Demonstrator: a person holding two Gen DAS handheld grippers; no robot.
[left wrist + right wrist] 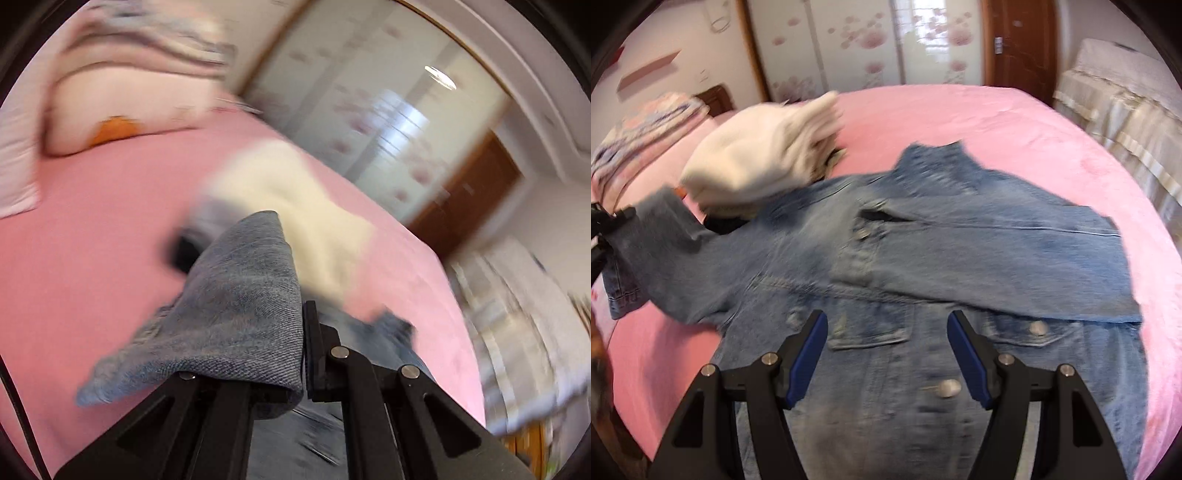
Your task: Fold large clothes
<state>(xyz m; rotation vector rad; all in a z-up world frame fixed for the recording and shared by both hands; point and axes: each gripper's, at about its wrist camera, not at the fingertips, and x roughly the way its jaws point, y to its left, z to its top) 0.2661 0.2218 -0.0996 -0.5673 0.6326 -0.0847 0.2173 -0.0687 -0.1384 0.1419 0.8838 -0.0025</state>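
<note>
A blue denim jacket point(923, 258) lies spread front-up on the pink bed point(960, 114), one sleeve folded across its chest. My left gripper point(301, 332) is shut on the jacket's other sleeve cuff point(240, 310), which drapes over its left finger. In the right wrist view that gripper point(609, 221) shows at the far left edge, lifting the sleeve point(653, 236) off the bed. My right gripper point(886, 336) is open and empty above the jacket's chest pockets, blue pads apart.
A cream-white pile of clothes point(768, 151) sits on the bed beside the jacket's shoulder, also in the left wrist view point(295, 206). Pillows point(122, 99) lie at the head. A wardrobe point(857, 40), door point(1019, 40) and covered furniture point(1119, 96) stand beyond.
</note>
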